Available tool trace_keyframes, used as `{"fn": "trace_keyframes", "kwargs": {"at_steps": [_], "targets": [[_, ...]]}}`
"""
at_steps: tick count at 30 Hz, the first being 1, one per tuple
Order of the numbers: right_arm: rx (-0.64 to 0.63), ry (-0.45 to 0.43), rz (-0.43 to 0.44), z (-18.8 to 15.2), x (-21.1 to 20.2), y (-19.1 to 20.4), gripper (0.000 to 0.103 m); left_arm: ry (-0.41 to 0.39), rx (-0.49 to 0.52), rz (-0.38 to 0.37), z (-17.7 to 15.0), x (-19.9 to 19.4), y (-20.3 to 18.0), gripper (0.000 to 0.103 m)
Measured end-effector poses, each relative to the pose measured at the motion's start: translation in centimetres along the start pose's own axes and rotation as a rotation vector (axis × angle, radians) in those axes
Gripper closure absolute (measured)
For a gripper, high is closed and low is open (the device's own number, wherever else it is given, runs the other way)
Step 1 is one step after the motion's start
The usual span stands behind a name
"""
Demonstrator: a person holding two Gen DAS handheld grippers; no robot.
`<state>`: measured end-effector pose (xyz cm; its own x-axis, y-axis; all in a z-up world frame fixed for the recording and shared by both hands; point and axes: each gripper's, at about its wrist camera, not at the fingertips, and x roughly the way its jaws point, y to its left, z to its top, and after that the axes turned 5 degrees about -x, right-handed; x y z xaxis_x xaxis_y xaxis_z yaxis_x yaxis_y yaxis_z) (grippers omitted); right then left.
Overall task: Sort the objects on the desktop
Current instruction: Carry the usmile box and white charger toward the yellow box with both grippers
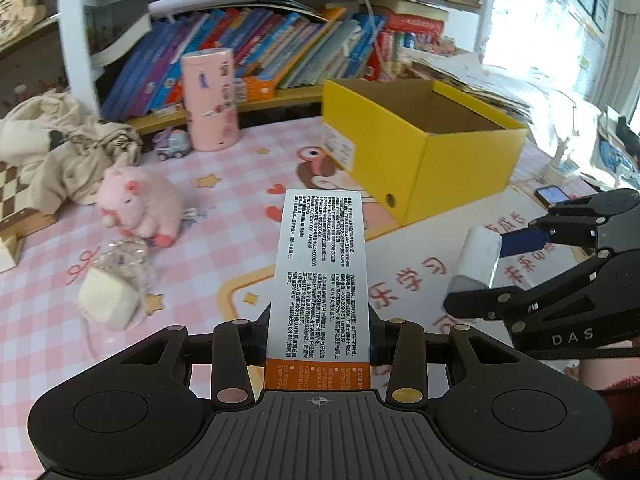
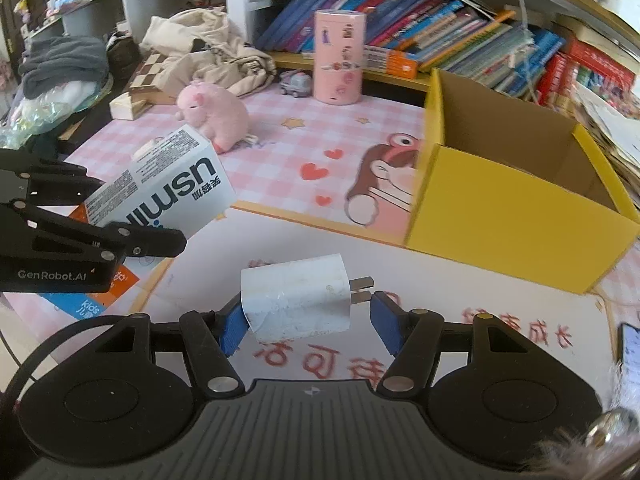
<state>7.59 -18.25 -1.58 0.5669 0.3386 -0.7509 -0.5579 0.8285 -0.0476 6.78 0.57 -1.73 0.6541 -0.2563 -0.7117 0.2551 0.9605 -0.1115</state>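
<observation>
The left gripper (image 1: 320, 344) clamps the toothpaste box (image 1: 320, 280) and the right gripper (image 2: 306, 320) pinches the charger (image 2: 296, 300) by its ends, short of the yellow box (image 2: 520, 216); a loose hold could drop either.

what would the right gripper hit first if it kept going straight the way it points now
Probably the pink desk mat, just short of the yellow box. The right gripper, holding the white charger, points downward; depth is unclear, so it might reach the box's near wall instead.
</observation>
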Motion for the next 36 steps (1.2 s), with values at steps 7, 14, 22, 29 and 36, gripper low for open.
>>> {"fn": "trace_keyframes", "kwargs": {"at_steps": [7,14,22,29,36], "targets": [[0.072,0.011,-0.049,-2.0,-1.7,-2.9,0.041,0.005,0.048,-0.047,0.7,0.8,-3.0,0.065],[0.151,0.013,-0.108,-3.9,-3.2,-5.8,0.041,0.018,0.111,-0.102,1.7,2.1,-6.0,0.065],[0.210,0.016,-0.150,-5.5,-4.4,-8.4,0.041,0.026,0.164,-0.149,2.9,3.4,-8.8,0.065],[0.232,0.017,-0.166,-6.0,-4.9,-10.6,0.041,0.027,0.190,-0.174,4.0,4.3,-11.1,0.065],[0.235,0.019,-0.166,-6.1,-5.1,-12.7,0.041,0.029,0.196,-0.184,5.0,5.2,-12.8,0.065]]}}
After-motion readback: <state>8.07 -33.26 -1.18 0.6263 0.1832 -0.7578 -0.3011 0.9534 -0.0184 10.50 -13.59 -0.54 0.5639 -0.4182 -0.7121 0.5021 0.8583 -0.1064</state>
